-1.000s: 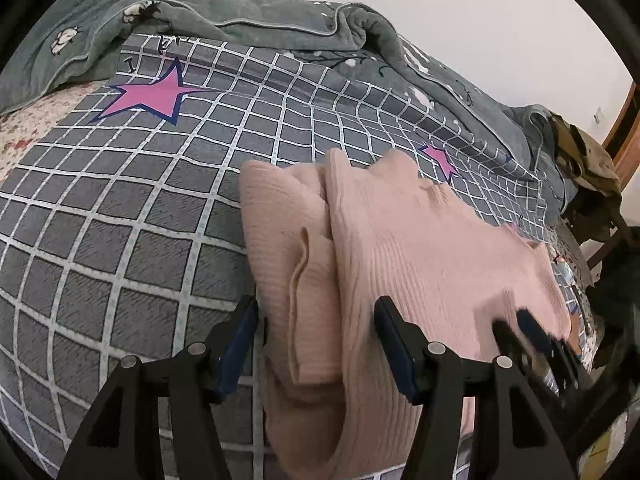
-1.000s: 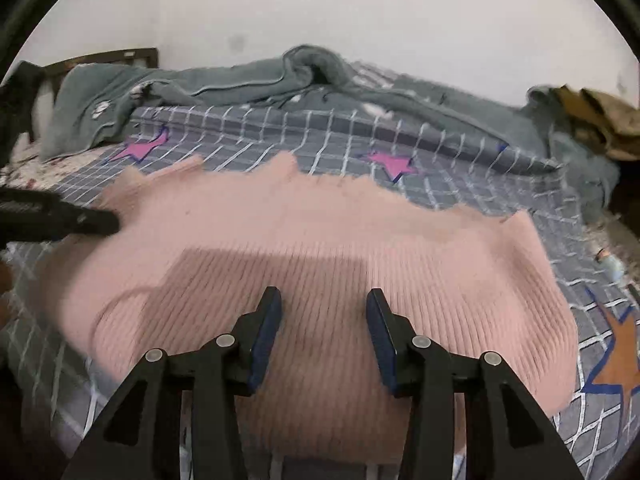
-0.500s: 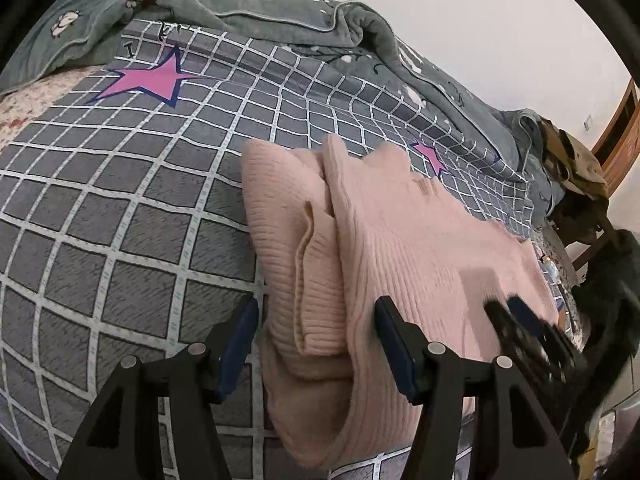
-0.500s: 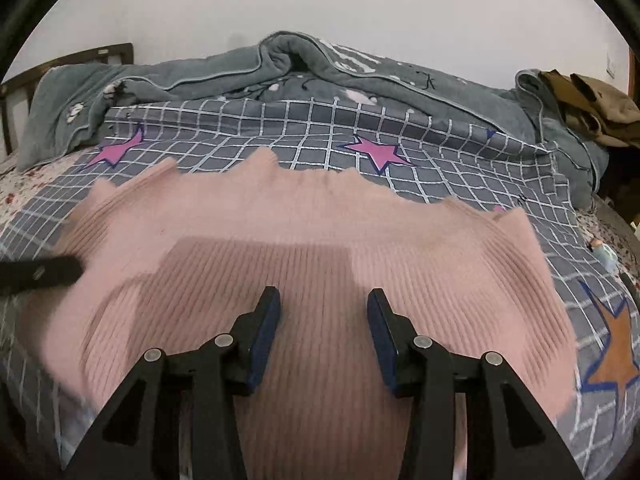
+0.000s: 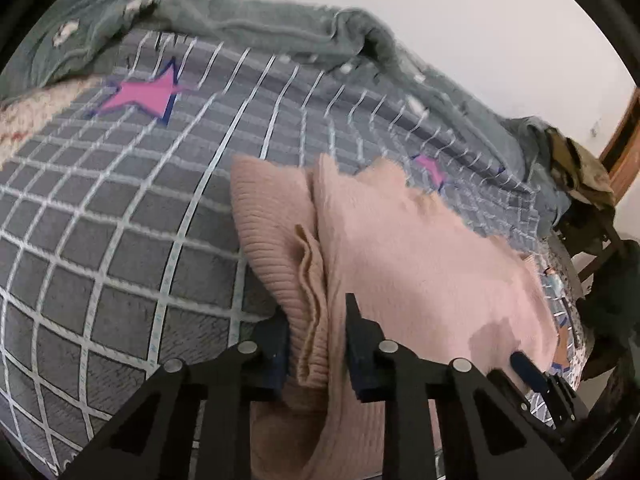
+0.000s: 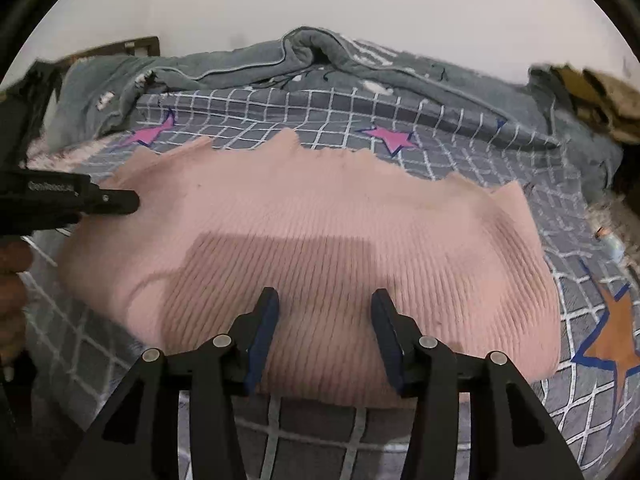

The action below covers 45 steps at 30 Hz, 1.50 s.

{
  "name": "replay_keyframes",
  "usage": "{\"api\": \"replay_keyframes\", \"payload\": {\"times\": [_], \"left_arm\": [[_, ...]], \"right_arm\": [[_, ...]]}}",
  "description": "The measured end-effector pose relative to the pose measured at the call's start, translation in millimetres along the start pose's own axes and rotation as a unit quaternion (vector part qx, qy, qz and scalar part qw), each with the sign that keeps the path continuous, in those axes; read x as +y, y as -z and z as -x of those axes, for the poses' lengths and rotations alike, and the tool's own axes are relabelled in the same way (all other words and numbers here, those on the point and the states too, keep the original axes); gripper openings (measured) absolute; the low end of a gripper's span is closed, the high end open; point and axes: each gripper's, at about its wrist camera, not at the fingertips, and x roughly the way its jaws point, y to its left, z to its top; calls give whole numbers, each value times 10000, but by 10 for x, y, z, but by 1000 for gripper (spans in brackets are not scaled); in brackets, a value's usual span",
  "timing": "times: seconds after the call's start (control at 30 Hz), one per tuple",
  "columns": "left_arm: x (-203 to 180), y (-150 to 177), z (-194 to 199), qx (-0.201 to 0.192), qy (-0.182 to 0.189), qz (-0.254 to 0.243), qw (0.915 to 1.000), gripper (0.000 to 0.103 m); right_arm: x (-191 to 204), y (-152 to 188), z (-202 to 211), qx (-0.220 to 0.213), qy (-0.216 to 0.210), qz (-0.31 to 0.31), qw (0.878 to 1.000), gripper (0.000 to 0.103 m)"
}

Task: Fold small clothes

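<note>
Pink ribbed sweater half-folded on the checked bed

The sweater [image 6: 320, 240] lies flat on the bed [image 5: 100, 240], near its front edge. The left hand-held gripper [image 5: 316, 344] pinches the bunched layers at the sweater's left end; the right hand-held gripper [image 6: 324, 336] hovers spread over its near hem. The knit looks soft, light and stretchy, likely to sag, so gripping stacked edges or the hem seems best.
</note>
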Motion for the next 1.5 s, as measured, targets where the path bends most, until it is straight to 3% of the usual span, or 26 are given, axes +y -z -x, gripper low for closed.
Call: {"api": "replay_keyframes", "payload": {"times": [0.13,0.27,0.37,0.57,0.77,1.0,1.13,1.23,1.3,1.43,1.5], "left_arm": [[-121,-91,172,-116,57,41,9999,21],[-304,-181,285,-174,101,252,9995,21],[-563,-213,342,-235,-5,200,9995,20],[-1275,-272,384,-376,-81,73,9992,20],[-2063,-177,127,-209,-5,-237,9995,19],[-2779,233,-412,413,181,-842,9954,22],[-2874,355,-599,1045,785,-948,9869,22],[-2823,292,-470,803,792,-1084,9877,28],[-2693,205,-347,601,740,-1047,9899,41],[-2345,39,-156,325,507,-925,9939,41],[-2141,-2,-70,211,349,-860,9955,47]], "right_arm": [[-310,47,191,-43,-444,-501,9977,47],[-619,118,335,-90,-492,-847,9952,48],[-835,169,518,-217,-240,-952,9949,48],[-1192,323,1025,-708,629,-535,9941,48],[-1678,553,1328,-860,876,-625,9905,48],[-1904,729,1327,-709,929,-644,9911,48],[-1937,763,1292,-636,755,-755,9922,48],[-1927,735,1266,-651,474,-878,9929,48],[-1905,688,1252,-703,277,-934,9928,48],[-1793,528,1226,-912,-167,-965,9910,51],[-1700,403,1195,-1066,-476,-982,9883,55]]}}
